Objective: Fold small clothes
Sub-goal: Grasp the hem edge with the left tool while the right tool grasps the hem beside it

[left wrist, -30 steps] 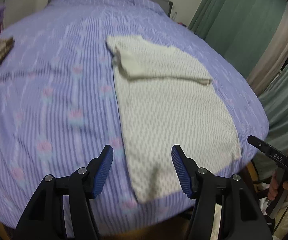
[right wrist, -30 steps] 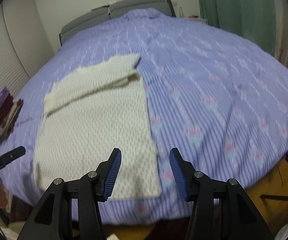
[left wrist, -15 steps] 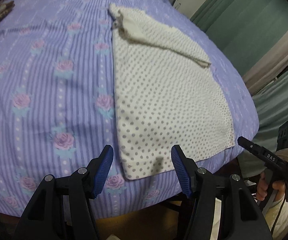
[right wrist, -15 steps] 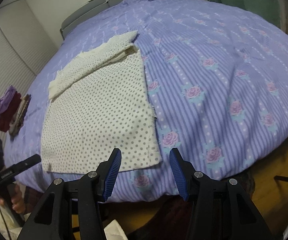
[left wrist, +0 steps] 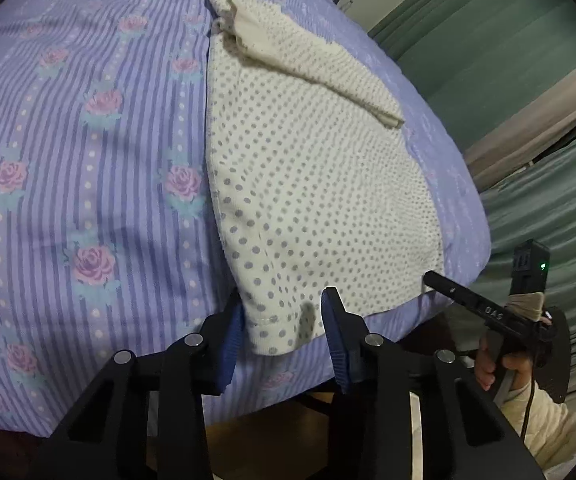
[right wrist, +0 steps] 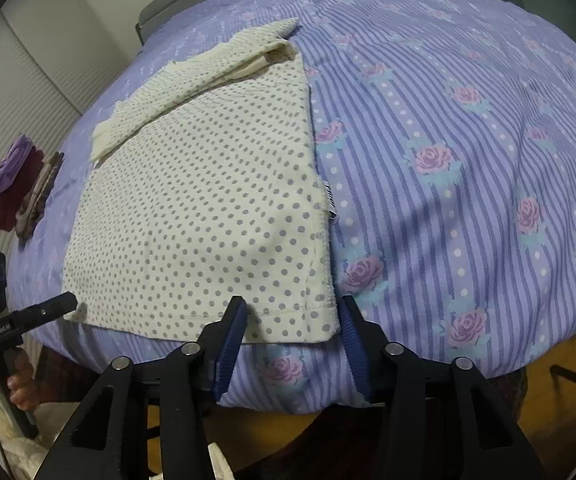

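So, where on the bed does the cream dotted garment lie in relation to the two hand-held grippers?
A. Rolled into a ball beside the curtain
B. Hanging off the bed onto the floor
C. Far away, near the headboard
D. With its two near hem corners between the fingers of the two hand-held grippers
D: the dotted garment lies flat, one near hem corner inside the left hand-held gripper, the other inside the right hand-held gripper, both closing.

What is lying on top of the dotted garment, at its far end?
A folded-over sleeve lies across the dotted garment. It covers the garment's far part, so the collar cannot be seen.
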